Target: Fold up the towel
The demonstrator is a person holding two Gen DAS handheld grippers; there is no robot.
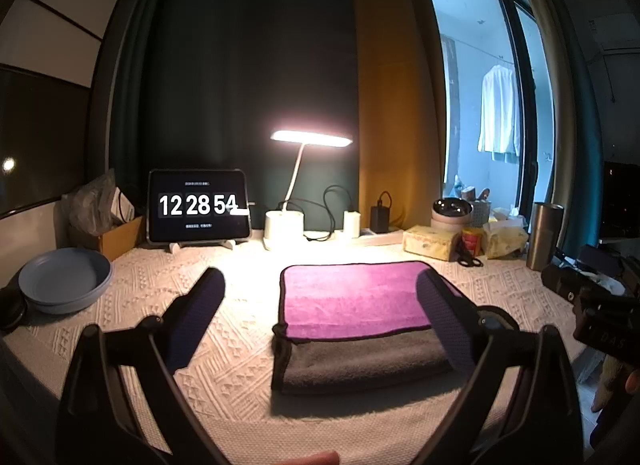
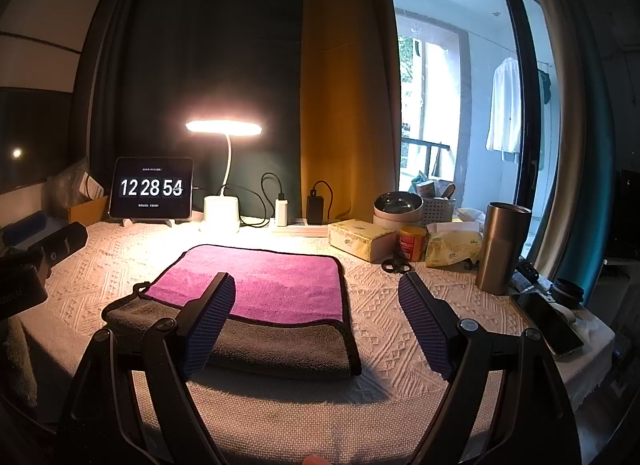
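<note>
The towel (image 1: pixel 352 301) lies folded flat on the cream knitted tablecloth, purple layer on top, grey layer (image 1: pixel 360 361) showing along its near edge, with a dark hem. It also shows in the right wrist view (image 2: pixel 272 285). My left gripper (image 1: pixel 320 285) is open and empty, raised above the towel's left part, its right finger over the towel. My right gripper (image 2: pixel 316 285) is open and empty, above the towel's right edge, its left finger over the towel. The right gripper's body (image 1: pixel 592 297) shows at the right edge of the left wrist view.
A tablet clock (image 1: pixel 199 205), a lit desk lamp (image 1: pixel 310 137) and chargers stand at the back. A blue bowl (image 1: pixel 66 279) sits at left. Tissue packs (image 2: pixel 360 239), a red can (image 2: pixel 412 243), scissors (image 2: pixel 396 265), a steel tumbler (image 2: pixel 500 245) and a phone (image 2: pixel 552 325) crowd the right.
</note>
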